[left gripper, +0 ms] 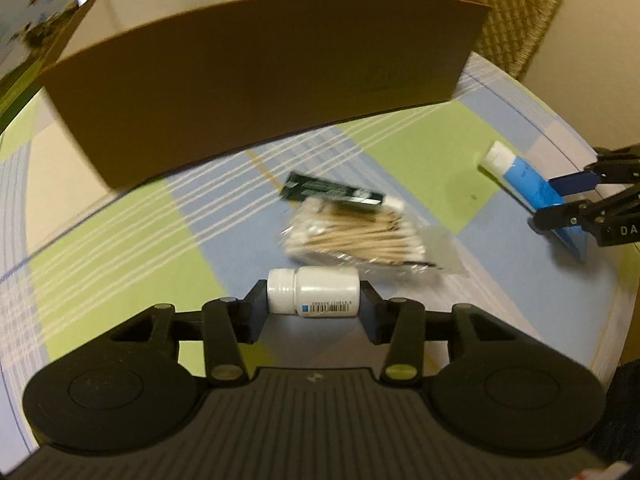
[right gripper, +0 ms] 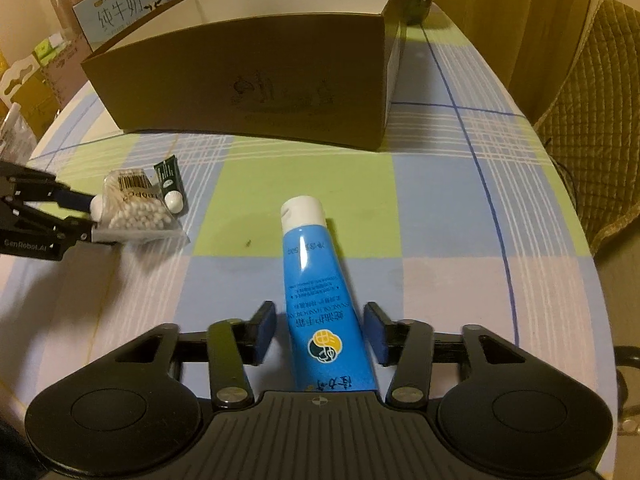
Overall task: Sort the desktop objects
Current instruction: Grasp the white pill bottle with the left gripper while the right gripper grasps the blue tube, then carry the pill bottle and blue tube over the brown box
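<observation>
- Bench (right gripper: pixel 440 208): covered by a checked cloth of green, blue and pale squares; it carries every item below.
- Cardboard box (right gripper: pixel 248 76): brown outside, white inside, open at the top, standing at the far side of the bench. Only its inner walls show; what lies inside cannot be told.
- Milk carton (right gripper: pixel 120 12): pale blue with printed characters, standing behind the far left corner of the box.
- Right tool (right gripper: pixel 320 326): its fingers stand on either side of the lower body of the blue tube, the left pad apart from it and the right pad at its edge; whether it grips cannot be told.
- Left tool (left gripper: pixel 314 300): closed on the white bottle, one pad at the cap end and one at the base.
- Blue tube (right gripper: pixel 320 292): white cap pointing to the far side, lying flat on the near middle of the bench.
- Bag of cotton swabs (left gripper: pixel 356 236): clear plastic, holding wooden-stemmed swabs, just beyond the bottle.
- White bottle (left gripper: pixel 314 292): held on its side, barcode label facing near.
- Dark green tube (left gripper: pixel 332 192): small, white-capped, touching the far edge of the swab bag.
</observation>
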A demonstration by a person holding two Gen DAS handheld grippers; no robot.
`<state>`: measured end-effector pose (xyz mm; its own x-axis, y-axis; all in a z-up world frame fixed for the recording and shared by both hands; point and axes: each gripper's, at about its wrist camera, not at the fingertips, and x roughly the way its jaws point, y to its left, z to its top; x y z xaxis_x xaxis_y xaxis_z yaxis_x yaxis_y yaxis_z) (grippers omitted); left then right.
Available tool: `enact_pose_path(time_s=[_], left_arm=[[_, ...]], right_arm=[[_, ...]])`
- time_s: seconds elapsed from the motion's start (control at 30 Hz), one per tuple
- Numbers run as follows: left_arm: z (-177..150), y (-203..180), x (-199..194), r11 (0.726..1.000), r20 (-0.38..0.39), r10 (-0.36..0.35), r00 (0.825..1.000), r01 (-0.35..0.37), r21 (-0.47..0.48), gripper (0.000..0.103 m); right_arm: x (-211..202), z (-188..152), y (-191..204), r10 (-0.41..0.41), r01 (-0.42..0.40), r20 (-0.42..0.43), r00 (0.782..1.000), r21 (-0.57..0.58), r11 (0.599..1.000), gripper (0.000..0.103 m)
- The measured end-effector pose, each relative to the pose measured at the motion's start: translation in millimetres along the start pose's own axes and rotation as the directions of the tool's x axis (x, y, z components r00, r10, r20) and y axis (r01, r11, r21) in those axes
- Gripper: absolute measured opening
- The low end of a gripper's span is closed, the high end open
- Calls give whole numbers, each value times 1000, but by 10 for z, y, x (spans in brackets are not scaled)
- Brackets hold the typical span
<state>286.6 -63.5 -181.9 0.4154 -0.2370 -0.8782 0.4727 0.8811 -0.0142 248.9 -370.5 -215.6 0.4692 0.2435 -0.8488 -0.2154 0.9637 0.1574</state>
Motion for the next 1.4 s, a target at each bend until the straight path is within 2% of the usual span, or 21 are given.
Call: enact_pose_path(time_s=[0.3,0.37,0.4,0.5,0.7,0.87,1.0,1.17,1.4], left_arm=[[-120,303,-134,986,-26,90,996,-93,-136,41],[-134,326,-151,984,-29,99,995,-102,-149,41],[-143,334,-158,982,-31,103,994,-107,-156,41],[-156,343,-195,979,-36,101,994,-105,-174,41],[-105,286,-325,980,-16,91,996,-92,-176,41],[31,249,-448,981,24,81,996,-75,-181,41],[217,241,-573,983,81,67,994,-52,-174,41],[492,248,-708,986,138,60,989,-37,-161,41],[840,301,-811,988,181,79,980,-53,-144,41]], right_arm=[[148,156,66,-31,32,23,999,-45,998,50],[182,184,99,-52,54,24,998,-74,996,40],[190,190,135,-67,69,23,998,-103,992,31],[198,202,198,-68,69,6,998,-129,989,30],[158,223,226,-34,29,-45,998,-106,994,29],[13,320,232,44,-46,-51,998,-32,998,29],[-127,492,286,95,-95,-20,995,-21,995,29],[-299,775,311,131,-130,38,991,-19,991,29],[-444,1197,328,145,-142,109,983,-33,989,29]])
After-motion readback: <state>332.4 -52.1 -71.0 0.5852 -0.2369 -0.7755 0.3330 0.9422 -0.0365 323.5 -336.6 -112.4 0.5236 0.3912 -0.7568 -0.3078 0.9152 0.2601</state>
